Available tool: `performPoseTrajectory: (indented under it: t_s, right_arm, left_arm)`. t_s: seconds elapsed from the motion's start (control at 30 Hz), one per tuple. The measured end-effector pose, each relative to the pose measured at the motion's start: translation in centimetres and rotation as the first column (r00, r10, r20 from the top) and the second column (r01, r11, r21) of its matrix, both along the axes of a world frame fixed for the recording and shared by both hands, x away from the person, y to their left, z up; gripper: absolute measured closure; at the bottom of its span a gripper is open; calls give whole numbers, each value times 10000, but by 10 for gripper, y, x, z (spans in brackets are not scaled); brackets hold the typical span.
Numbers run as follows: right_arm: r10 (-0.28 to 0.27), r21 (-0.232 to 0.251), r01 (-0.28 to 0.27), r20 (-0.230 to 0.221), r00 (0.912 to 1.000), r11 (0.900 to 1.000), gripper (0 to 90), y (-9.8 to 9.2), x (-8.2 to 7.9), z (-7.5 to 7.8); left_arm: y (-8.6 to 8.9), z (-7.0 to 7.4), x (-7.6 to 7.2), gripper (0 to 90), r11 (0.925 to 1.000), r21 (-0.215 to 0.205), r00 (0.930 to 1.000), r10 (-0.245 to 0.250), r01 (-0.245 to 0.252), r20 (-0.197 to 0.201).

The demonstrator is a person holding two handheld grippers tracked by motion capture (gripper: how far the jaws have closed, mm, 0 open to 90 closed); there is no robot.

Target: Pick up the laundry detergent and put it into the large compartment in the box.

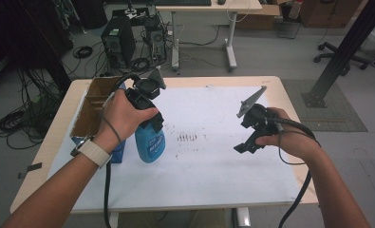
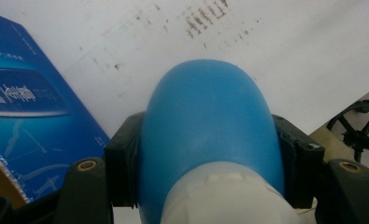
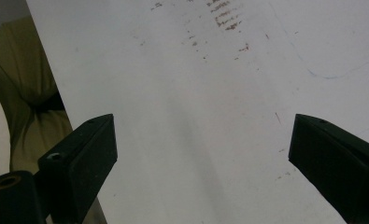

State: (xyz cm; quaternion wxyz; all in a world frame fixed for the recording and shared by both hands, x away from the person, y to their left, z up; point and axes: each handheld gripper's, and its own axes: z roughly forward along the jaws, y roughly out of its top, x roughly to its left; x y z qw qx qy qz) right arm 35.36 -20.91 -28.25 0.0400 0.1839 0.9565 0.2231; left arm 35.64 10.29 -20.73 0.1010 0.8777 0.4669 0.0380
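Blue plastic sits closest to the lens in the left gripper view: a rounded blue bottle (image 2: 210, 126) with a white neck at the bottom edge, clamped from both sides by the black jaws, whose pads press against its shoulders. The left gripper (image 2: 210, 168) has closed firmly on it. From the high view, the left hand (image 1: 123, 116) grips that tool from above with a pale watch strap at the wrist, and the bottle (image 1: 150, 140) hangs beneath it, upright, at the left part of the white sheet (image 1: 213, 166) that covers the table (image 1: 289, 95); whether its base touches the sheet cannot be told.

Just beside the bottle, on its left, stands a blue box (image 2: 28, 121) with printed lettering, and behind that an open brown cardboard box (image 1: 92, 107) near the table's left edge.

Well apart on the right side of the sheet, the right hand (image 1: 289, 137) holds the right gripper (image 1: 251, 137) above the paper. Its own view shows both black jaws spread wide with nothing between them, only bare white sheet (image 3: 210, 116) with brown smudges (image 3: 222, 16) farther off.

Those smudges (image 1: 187, 137) lie on the paper between the two tools. Beyond the table, on the grey floor, stands a dark computer tower (image 1: 117, 45) among loose cables.
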Motion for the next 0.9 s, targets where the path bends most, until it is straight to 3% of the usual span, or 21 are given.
performPoseTrajectory:
  t_s: [0.33, 0.9]
  right_arm:
    - [10, 34, -10, 2, 10000, 10000, 82, -1, -1, 0]
    - [35, 77, -35, 36, 10000, 10000, 82, -4, -2, 0]
  left_arm:
    - [3, 16, -1, 372, 9999, -45, 9999, 102, -102, 44]
    - [10, 56, -2, 372, 9991, -41, 9989, 435, -434, 195]
